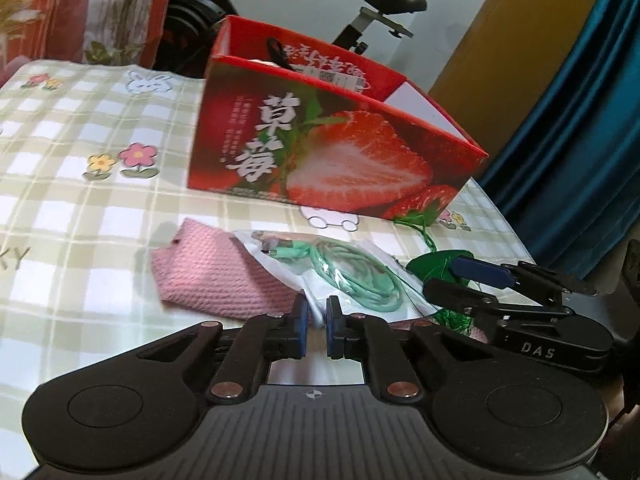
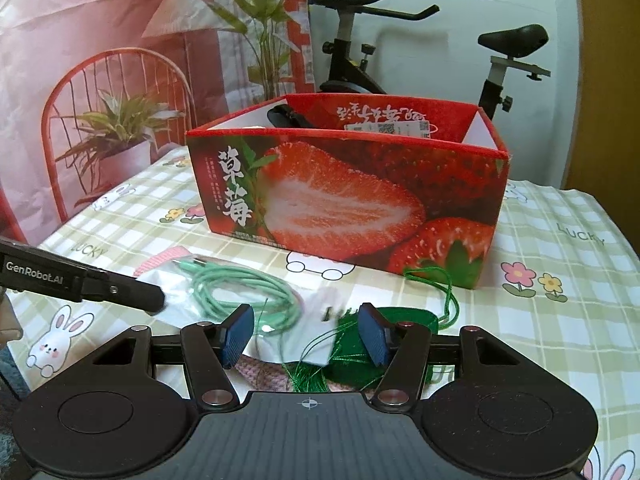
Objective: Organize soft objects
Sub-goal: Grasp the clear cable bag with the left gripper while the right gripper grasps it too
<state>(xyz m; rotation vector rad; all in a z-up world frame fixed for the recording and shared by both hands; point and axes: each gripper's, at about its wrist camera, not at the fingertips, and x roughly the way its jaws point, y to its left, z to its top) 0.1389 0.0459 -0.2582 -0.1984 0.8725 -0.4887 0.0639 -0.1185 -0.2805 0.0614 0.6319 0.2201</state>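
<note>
The left gripper (image 1: 316, 322) is pinching the near edge of the clear plastic bag of coiled mint-green cable (image 1: 352, 276), probably to lift it off the pink knitted cloth (image 1: 224, 280) beneath. The right gripper (image 2: 308, 336) is hovering half-spread over the green tasselled pouch (image 2: 360, 356), gripping nothing, while the open red strawberry-printed cardboard box (image 2: 360, 200) is waiting just behind the pile as the likely destination.

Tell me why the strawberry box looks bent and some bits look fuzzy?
In the left wrist view the fisheye lens tilts and curves the strawberry box, and the far tablecloth is smeared soft. In the right wrist view the box's top rim bows, the white bag corner near the green tassel is motion-blurred, and the backdrop poster shows pale glare.
</note>
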